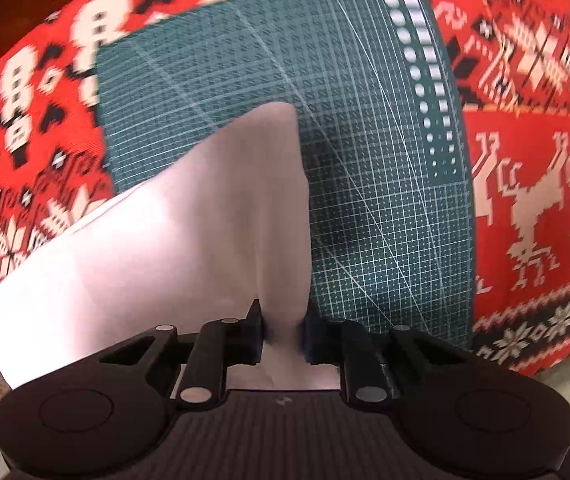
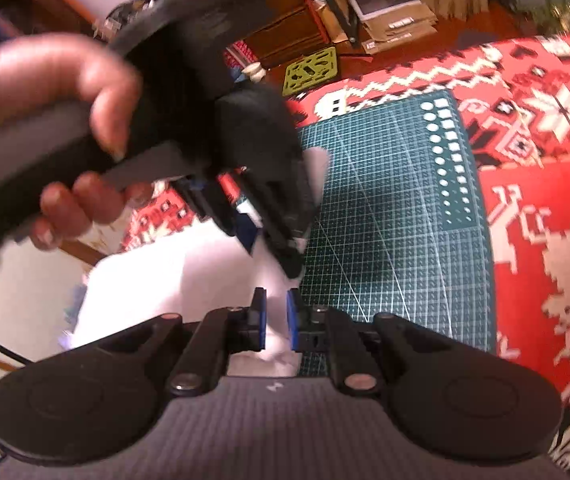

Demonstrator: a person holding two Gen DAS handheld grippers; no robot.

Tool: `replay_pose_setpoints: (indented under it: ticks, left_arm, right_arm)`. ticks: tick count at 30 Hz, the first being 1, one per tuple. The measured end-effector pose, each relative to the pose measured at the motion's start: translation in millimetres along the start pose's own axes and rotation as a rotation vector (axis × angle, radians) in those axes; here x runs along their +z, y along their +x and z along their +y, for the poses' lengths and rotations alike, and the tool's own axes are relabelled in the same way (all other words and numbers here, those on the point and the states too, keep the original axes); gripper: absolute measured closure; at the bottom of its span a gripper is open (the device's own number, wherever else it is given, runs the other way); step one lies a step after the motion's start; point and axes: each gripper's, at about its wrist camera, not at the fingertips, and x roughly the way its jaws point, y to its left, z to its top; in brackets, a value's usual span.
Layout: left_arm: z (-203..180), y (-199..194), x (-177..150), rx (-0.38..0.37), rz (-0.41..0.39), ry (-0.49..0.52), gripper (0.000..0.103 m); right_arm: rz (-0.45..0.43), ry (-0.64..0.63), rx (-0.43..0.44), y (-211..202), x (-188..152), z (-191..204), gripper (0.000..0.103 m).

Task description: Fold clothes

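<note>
a: left tool?
b: jaws narrow, pinched on the white garment. cloth sits right between the blue pads, bunched at the grip.

a: right tool?
b: narrow too, clamped on a fold of the same white garment. blue pads press it from both sides.

a: where's the garment overall?
b: lifted at both grips. in the left wrist view it rises to a peak and drapes off to the left, covering part of the green cutting mat. lower left edge hangs over the red patterned cloth.

a: what's under the mat?
b: the red cloth with white deer and snowflake figures covers the bench, mat lies flat on it.

a: see the other tool from the right wrist?
b: yes, the left tool is up left of center, pointing down at the garment, a hand wrapped around its handle. blurry, so the pads look like they're on the cloth but i can't be sure from that view.

a: how far apart are the two tools?
b: near each other, left one just above and ahead of the right.

a: background?
b: shelves with boxes, yellow-green stool on the floor.
</note>
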Motion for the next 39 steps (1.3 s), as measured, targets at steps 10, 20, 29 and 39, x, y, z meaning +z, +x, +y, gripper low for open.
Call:
replay_pose_setpoints:
  ticks: [10, 20, 29, 39]
  left_arm:
    - [137, -71, -111, -0.266, -0.132, -0.144, 0.087]
    - [339, -32, -212, -0.559, -0.318, -0.256, 0.088]
    - [458, 102, -255, -0.739, -0.435, -0.492, 0.09]
    - [468, 120, -275, -0.769, -0.613, -0.459, 0.092]
  right_arm:
    - [-0.038, 0.054, -0.043, -25, 23, -12, 0.089]
    - [0.05, -0.042, -0.008, 40, 24, 122, 0.089]
    - [0.204, -0.108, -0.011, 130, -13, 241, 0.089]
    - [0.275, -0.187, -0.065, 176, -26, 292, 0.089]
